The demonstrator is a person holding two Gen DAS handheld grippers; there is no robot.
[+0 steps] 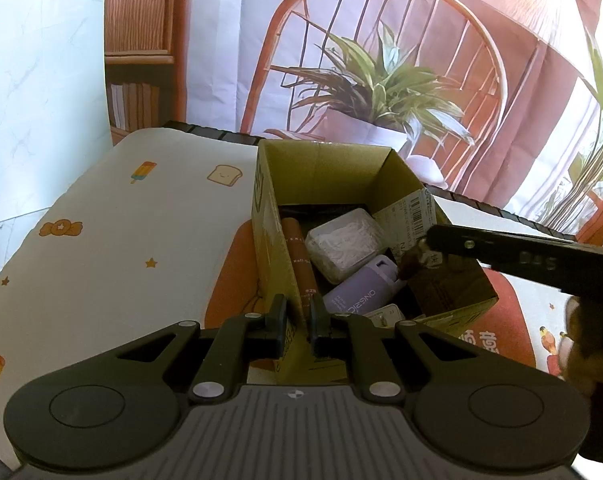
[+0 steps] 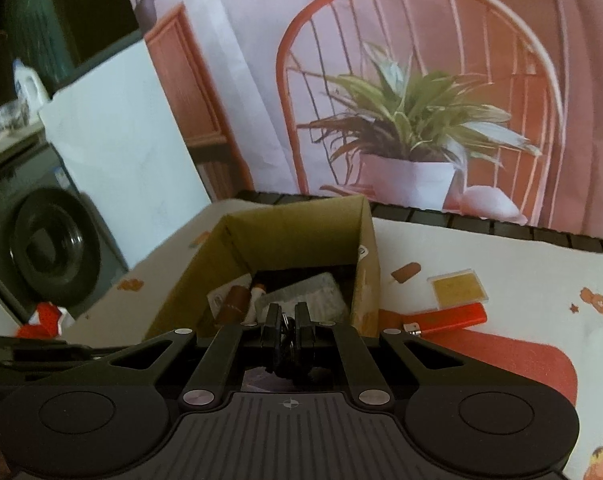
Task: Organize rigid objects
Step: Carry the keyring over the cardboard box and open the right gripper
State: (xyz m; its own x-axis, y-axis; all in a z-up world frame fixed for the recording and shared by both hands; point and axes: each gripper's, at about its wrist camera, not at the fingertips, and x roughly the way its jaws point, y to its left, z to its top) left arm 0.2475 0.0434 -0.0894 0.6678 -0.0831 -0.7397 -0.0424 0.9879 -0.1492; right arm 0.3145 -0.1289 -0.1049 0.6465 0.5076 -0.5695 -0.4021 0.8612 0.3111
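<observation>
An open cardboard box [image 1: 329,164] stands on the table and holds a brown tube [image 1: 301,264], a clear box of white bits [image 1: 343,244] and a purple case [image 1: 361,296]. My left gripper [image 1: 299,322] is shut on the box's near left wall. My right gripper [image 2: 287,322] is shut on a small dark item with a metal ring [image 2: 287,330] over the box [image 2: 297,228]. In the left wrist view it reaches in from the right [image 1: 415,258]. An orange lighter [image 2: 447,318] and a clear case with a yellow pad [image 2: 457,286] lie right of the box.
The table has a white cloth with cartoon prints [image 1: 113,216]. A printed backdrop with a chair and plant [image 1: 373,76] hangs behind it. A washing machine [image 2: 49,244] stands to the left in the right wrist view.
</observation>
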